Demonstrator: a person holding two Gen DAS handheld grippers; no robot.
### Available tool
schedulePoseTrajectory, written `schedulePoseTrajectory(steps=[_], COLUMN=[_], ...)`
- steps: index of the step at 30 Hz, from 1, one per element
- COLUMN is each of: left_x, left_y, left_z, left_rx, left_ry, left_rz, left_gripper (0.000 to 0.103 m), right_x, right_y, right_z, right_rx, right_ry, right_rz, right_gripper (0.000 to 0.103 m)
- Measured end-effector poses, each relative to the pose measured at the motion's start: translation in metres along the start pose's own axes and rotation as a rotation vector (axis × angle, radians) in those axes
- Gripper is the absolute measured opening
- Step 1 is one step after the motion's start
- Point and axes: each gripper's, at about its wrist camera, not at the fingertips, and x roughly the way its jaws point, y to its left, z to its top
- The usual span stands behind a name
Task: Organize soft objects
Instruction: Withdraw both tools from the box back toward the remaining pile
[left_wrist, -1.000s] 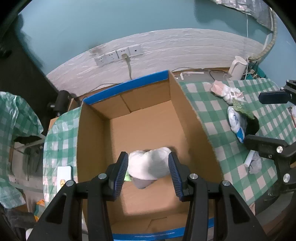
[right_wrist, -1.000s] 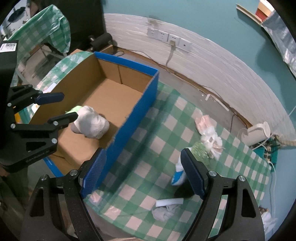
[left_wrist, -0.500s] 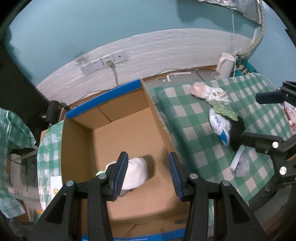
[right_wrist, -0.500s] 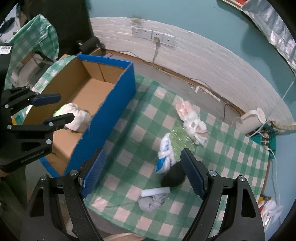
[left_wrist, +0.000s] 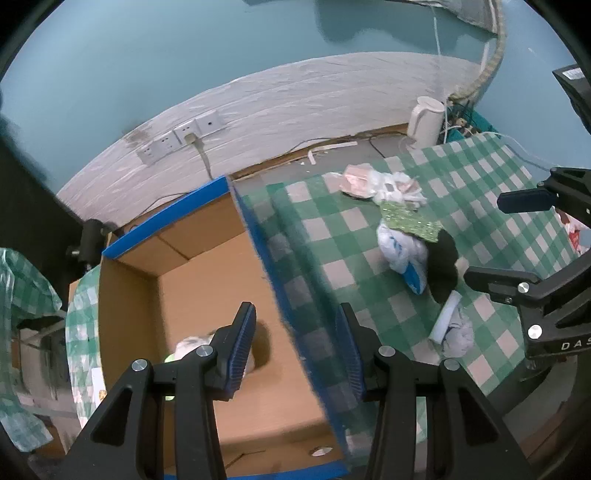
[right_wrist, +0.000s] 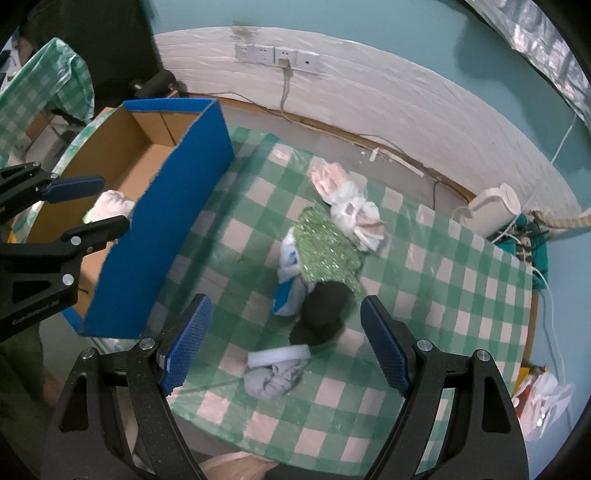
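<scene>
One soft thing is already put away: a white bundle (left_wrist: 192, 345) lies on the floor of the cardboard box (left_wrist: 207, 288), against the box's left wall, with a bit of yellow-green showing at its edge. The rest of the job is still out on the checked tabletop (right_wrist: 424, 280), to the right of the box, so by my reading the sorting is barely begun. In a loose cluster beside the box lie a pink-and-white crumpled bag (right_wrist: 347, 206) farthest from the camera, then a glittery green piece (right_wrist: 325, 251), a white-and-blue bag (right_wrist: 288, 280) touching it on the box side, a black soft lump (right_wrist: 321, 314) just in front of those, and nearest, a grey rolled cloth (right_wrist: 273, 376) with a white roll (right_wrist: 279, 356) lying across its top. The left tongs (left_wrist: 295, 347) stand partly apart with nothing between them, straddling the box's blue-edged right wall, the white bundle just off to their left inside the box. The right tongs (right_wrist: 284, 347) stand wide apart and empty above the cluster, right of the box; the black lump and the grey cloth lie between their fingers in view, below them and not touched. The grey cloth or the black lump looks the likeliest next pick.
</scene>
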Motion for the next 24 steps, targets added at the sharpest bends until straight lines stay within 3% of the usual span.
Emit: schedulePoseTrajectory(steps=[13, 24], left_x=[0.011, 0.036], left_y=[-0.035, -0.065], left_z=[0.002, -0.007], left_rx=[0.046, 0.092], left_ry=[0.044, 0.108], left_rz=[-0.042, -0.058], left_gripper=[0.046, 0.046], right_x=[0.007, 0.035], right_y=[-0.018, -0.028], right_z=[-0.024, -0.048], right_rx=[0.033, 0.043], right_ry=[0.03, 0.113], right_rz=[-0.013, -0.028], right_gripper=[0.083, 0.083])
